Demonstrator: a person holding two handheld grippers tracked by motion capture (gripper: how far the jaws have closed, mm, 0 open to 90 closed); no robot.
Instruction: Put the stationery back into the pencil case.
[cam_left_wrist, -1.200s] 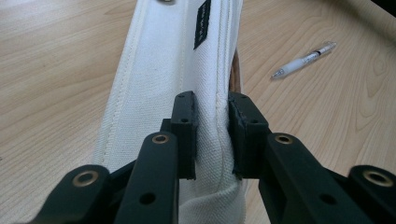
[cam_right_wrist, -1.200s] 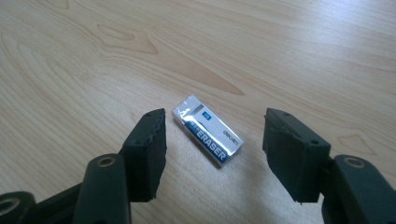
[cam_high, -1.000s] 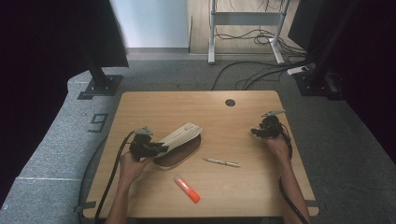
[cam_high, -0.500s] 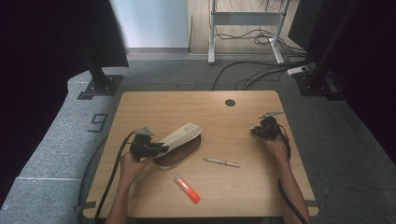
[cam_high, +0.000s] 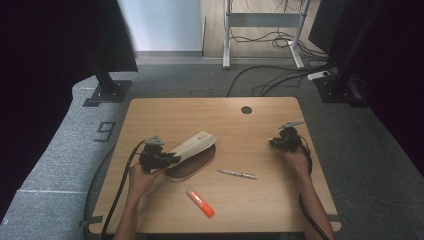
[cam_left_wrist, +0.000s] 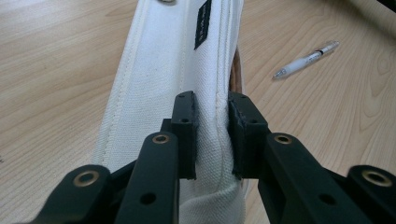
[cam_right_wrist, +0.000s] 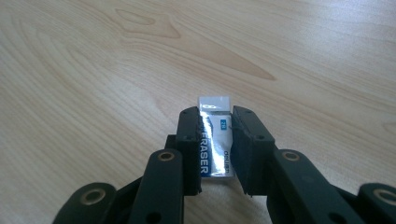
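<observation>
Left claw (cam_high: 170, 159) pinched tight on the edge of a white cloth pencil case (cam_high: 192, 145), both black jaws pressing the fabric near its seam. Case lifted at an angle, flap raised over a brown inside part (cam_high: 192, 167), resting on the left half of the wooden surface (cam_high: 200, 112). Up close in the left gripper view: the same white cloth case (cam_left_wrist: 159, 70) with a small black label, left claw (cam_left_wrist: 212, 135) squeezed on it, and a white pen (cam_left_wrist: 306, 59) lying off to one side. Right claw (cam_high: 276, 142) near the right edge of the surface, well apart from the case. In the right gripper view, right claw (cam_right_wrist: 215, 144) closed on a small white and blue eraser (cam_right_wrist: 215, 140), jaws touching both of its sides, eraser just above the wood. Pen (cam_high: 236, 174) flat on the surface between the two hands. Orange marker (cam_high: 200, 202) flat too, nearer the front edge, below the case and the pen.
</observation>
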